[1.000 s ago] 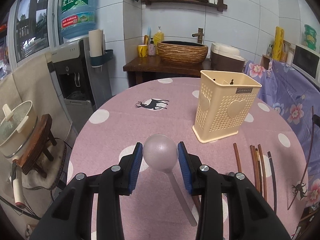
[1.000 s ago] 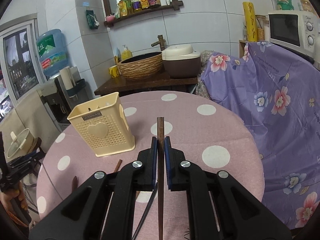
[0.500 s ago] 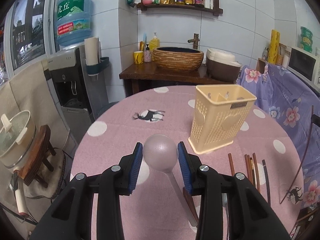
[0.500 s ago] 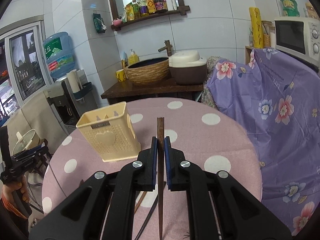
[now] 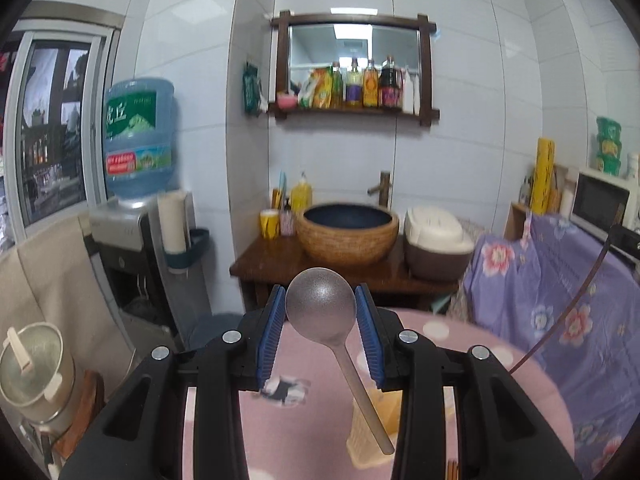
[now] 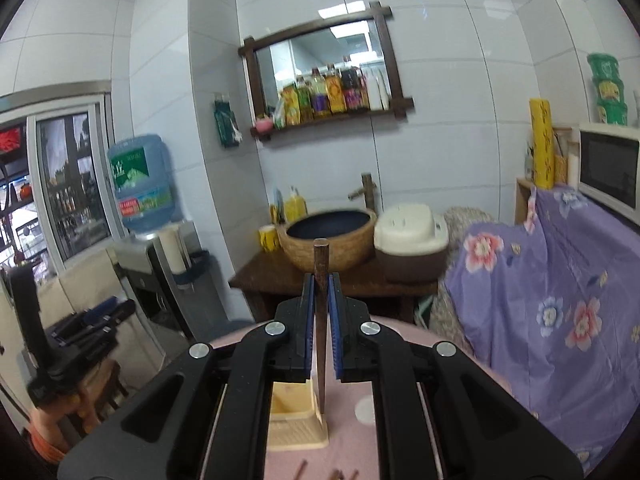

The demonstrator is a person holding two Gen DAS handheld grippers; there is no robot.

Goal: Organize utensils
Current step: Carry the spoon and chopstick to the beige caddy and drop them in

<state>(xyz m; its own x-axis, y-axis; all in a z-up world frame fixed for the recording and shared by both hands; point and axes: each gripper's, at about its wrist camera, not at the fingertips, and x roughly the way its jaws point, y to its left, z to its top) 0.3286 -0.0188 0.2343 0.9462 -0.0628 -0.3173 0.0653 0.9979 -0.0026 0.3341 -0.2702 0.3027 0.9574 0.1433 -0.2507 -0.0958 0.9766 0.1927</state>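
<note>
Both tongs have lifted and tipped up since a second ago: the views then looked down on the worktop, now they look across at the tiled wall and mirror shelf, with only the near part of the pink dotted worktop (image 5: 304,432) low in each view.

Left tongs (image 5: 320,332): closed on the bowl of a grey spoon (image 5: 321,307), blue pads against its sides. Bowl up, handle slanting down and to the right. Handle tip now lies over the cream utensil basket (image 5: 370,436) in the left view; a second ago the basket stood well off to the right. Whether the tip is inside the rim, cannot tell; view is blurred.

Right tongs (image 6: 319,320): clamped on a brown chopstick (image 6: 321,320), upright, butt end above the pads. Its lower tip lines up with the basket (image 6: 296,420), at its right side. Inside or just in front, cannot tell.

More chopsticks (image 6: 340,473) lie on the worktop at the near edge, not yet collected.

Judgement: both pieces are carried over to the basket and turned handle-down, ready to drop in. Next: lower each until the tip is past the rim, then release. Risk: the slanted spoon may catch the rim.
</note>
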